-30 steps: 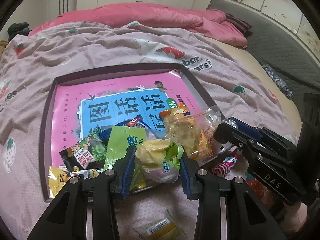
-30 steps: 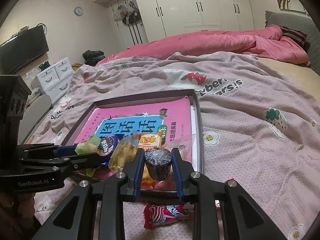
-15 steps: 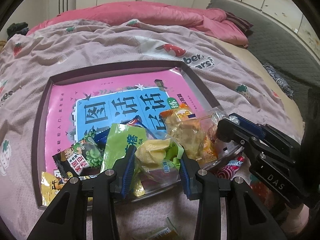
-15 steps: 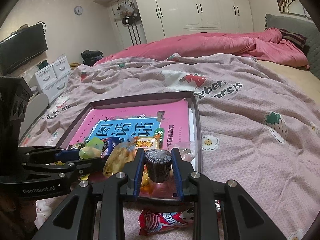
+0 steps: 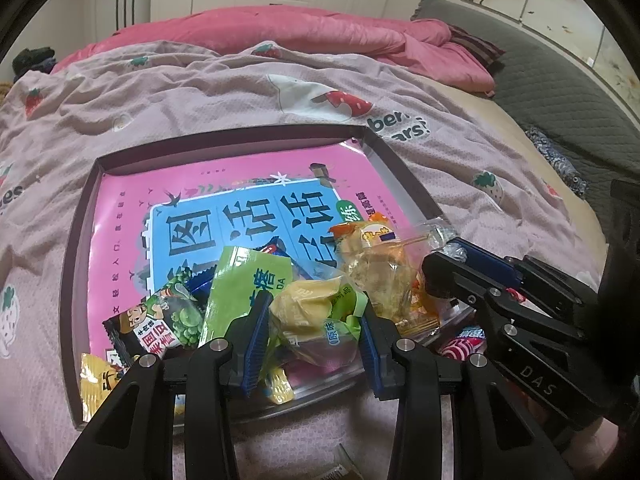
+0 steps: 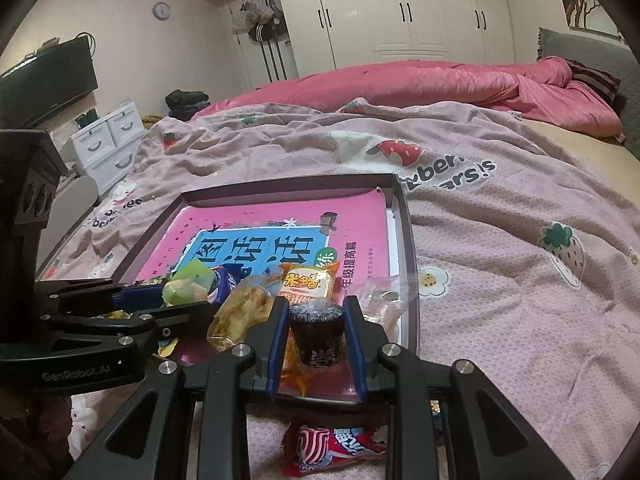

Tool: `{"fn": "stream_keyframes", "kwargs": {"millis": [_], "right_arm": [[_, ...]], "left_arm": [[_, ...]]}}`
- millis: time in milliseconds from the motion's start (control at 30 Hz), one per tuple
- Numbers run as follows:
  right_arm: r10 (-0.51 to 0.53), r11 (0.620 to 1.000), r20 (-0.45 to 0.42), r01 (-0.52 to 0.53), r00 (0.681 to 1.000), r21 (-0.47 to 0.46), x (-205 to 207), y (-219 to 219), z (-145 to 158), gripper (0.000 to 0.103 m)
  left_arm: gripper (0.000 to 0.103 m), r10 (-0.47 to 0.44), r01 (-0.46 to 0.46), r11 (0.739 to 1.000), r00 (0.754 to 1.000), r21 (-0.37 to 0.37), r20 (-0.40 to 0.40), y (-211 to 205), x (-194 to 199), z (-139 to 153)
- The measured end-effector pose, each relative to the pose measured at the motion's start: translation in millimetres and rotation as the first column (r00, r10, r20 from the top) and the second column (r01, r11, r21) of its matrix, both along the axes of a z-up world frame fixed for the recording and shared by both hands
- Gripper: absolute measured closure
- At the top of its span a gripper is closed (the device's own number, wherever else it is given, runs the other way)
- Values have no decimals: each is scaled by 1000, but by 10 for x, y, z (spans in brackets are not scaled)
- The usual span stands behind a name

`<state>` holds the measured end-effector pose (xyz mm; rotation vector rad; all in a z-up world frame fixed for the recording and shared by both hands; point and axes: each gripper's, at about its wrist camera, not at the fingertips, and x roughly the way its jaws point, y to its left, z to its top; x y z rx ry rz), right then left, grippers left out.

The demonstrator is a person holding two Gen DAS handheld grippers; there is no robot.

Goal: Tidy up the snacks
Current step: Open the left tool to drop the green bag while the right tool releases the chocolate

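Observation:
My left gripper [image 5: 312,320] is shut on a yellow-green snack packet [image 5: 316,312] and holds it over the near edge of a dark tray [image 5: 240,138] lined with a pink book. My right gripper [image 6: 316,324] is shut on a dark wrapped cupcake [image 6: 318,332] over the tray's near right corner [image 6: 408,240]. Several snack packets lie at the tray's near end: a green one [image 5: 244,288], a clear bag of fried snacks [image 5: 380,264] and an orange packet [image 6: 306,282]. The left gripper also shows in the right wrist view [image 6: 176,300].
A red-and-white candy packet [image 6: 332,446] lies on the bedspread just outside the tray, below my right gripper. Another wrapper [image 5: 340,470] lies on the bed below my left gripper. A pink duvet [image 6: 420,84] is heaped at the far end of the bed.
Both grippers have moved forward over the tray's near edge with their snacks still held. The tray looks closer and larger in both views.

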<state>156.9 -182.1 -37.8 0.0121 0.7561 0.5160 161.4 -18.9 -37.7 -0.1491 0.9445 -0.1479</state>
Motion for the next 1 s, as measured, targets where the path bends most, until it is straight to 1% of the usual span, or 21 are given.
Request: {"fn": "stream_keyframes", "kwargs": {"millis": [467, 1000], "right_arm": [[-18, 1000, 4, 18, 1000, -14, 33, 12, 1, 75], [-22, 1000, -4, 22, 1000, -20, -56, -29, 27, 74]], "left_arm": [[60, -3, 3, 1000, 1000, -8, 2, -12, 14, -1], [58, -11, 11, 1000, 1000, -23, 2, -24, -22, 6]]}}
